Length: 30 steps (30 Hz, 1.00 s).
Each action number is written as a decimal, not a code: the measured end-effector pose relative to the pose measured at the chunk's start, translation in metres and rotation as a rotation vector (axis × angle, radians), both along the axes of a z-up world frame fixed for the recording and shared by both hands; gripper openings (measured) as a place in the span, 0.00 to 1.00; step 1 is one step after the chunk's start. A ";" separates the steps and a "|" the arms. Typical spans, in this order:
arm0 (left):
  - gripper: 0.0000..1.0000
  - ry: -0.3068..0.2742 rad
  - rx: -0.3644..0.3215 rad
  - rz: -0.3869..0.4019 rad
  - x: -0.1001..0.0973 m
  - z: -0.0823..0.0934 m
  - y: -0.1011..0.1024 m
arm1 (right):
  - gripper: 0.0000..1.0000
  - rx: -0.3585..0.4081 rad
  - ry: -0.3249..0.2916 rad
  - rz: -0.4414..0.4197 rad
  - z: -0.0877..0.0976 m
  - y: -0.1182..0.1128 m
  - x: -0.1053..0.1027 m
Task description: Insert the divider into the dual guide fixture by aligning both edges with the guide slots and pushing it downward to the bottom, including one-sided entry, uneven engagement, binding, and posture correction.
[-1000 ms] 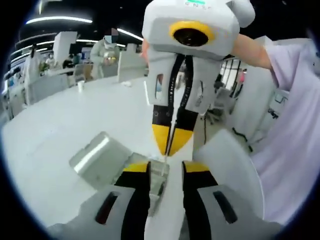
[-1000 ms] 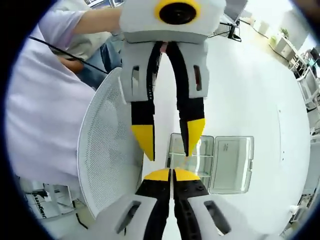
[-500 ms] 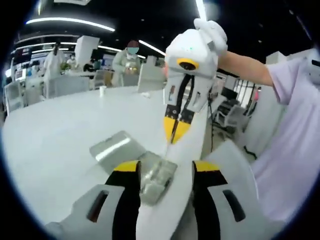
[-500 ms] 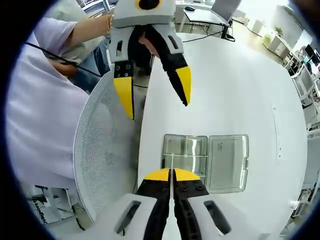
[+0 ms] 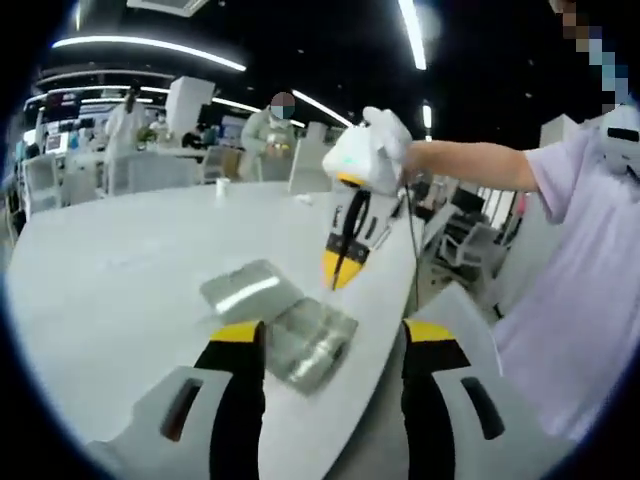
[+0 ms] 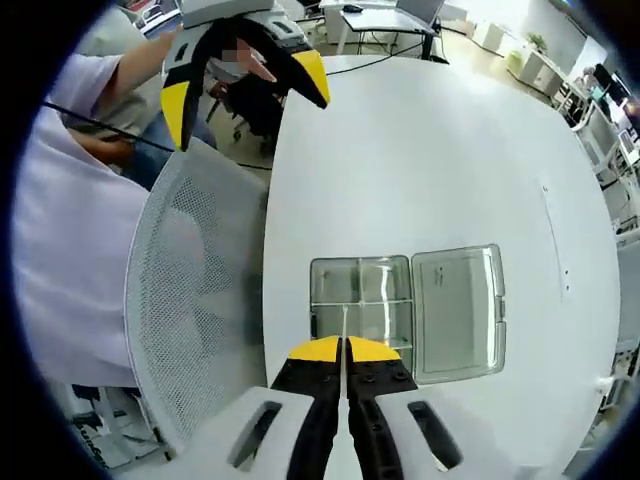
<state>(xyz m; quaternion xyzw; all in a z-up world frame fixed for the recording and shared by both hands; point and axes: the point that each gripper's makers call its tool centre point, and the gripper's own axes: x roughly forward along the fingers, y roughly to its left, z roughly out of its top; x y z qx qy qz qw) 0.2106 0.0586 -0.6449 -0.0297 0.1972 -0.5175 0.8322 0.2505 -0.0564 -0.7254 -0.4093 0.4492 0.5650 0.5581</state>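
A clear plastic box, the guide fixture [image 6: 362, 300], lies on the white table with its lid [image 6: 455, 310] folded open to one side. My right gripper [image 6: 343, 345] is shut on a thin clear divider [image 6: 343, 322], seen edge-on above the box's near compartments. In the left gripper view the right gripper [image 5: 343, 275] hangs just over the box [image 5: 312, 345], which sits between my left gripper's [image 5: 332, 335] wide open jaws. The left gripper [image 6: 243, 100] also stands open at the far upper left of the right gripper view, well away from the box.
A white mesh chair [image 6: 180, 300] stands against the table's edge [image 6: 268, 260] beside the box. The person's sleeve [image 5: 585, 290] and forearm [image 5: 470, 160] are on the right. Other people and desks [image 5: 150, 150] are far behind the table.
The left gripper has pulled back from the box and the right gripper, and its jaws now stand wider apart. The right gripper stays shut on the divider over the box.
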 end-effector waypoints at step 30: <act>0.53 0.018 0.009 0.064 -0.005 -0.003 0.021 | 0.00 -0.048 -0.008 0.016 -0.047 -0.001 0.014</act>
